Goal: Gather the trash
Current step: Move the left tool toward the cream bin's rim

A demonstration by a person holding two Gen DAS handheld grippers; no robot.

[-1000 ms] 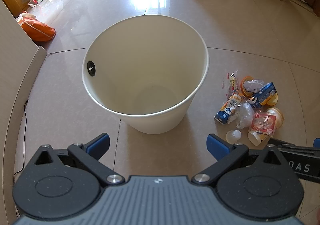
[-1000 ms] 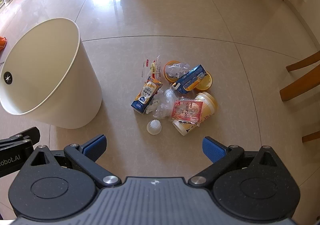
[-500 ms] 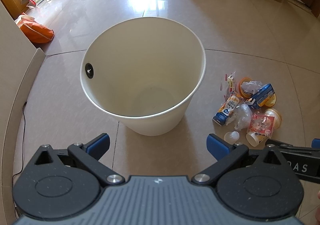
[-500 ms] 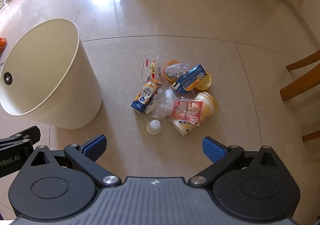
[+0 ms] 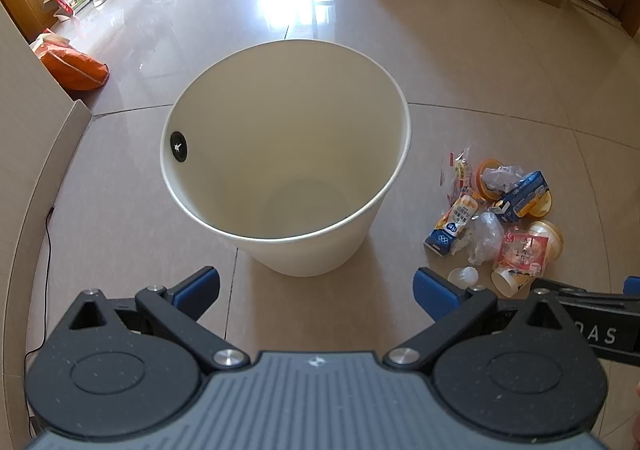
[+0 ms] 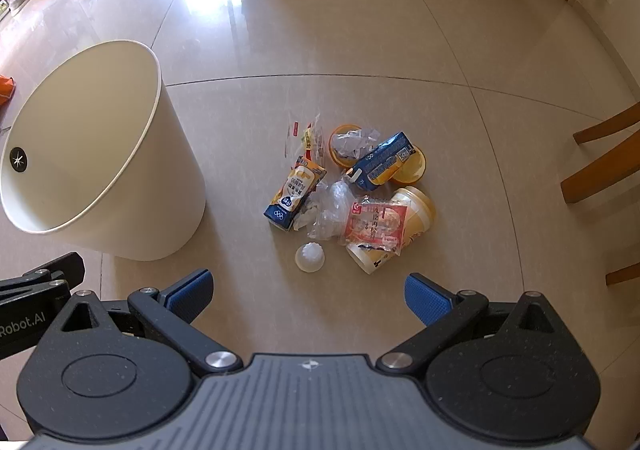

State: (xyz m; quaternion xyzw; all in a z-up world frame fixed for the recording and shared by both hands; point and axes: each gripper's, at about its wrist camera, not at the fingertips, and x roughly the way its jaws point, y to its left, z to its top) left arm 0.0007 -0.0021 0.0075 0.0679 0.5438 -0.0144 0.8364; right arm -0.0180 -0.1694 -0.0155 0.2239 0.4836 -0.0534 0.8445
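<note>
Left gripper (image 5: 316, 286): jaws apart, nothing held, aimed at white bin (image 5: 320, 250) at 12 o'clock. Bin upright on tiled floor (image 6: 360, 30), interior bare. Right gripper (image 6: 307, 292): jaws apart, nothing held. Trash pile at 12 o'clock: white cap (image 6: 309, 257) nearest, milk carton (image 6: 294, 192) at 11 o'clock, blue carton (image 6: 380, 166), yellow cup (image 6: 412, 222) under red wrapper (image 6: 374, 224). Pile right of bin, apart.

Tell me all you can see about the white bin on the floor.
The white bin is a round, smooth, plastic-looking tapered bucket, wider at its rim than at its base. It stands upright on the tiled floor, open-topped and empty. A small black round sticker sits inside its wall near the rim. The trash pile lies apart, untouching.
</note>
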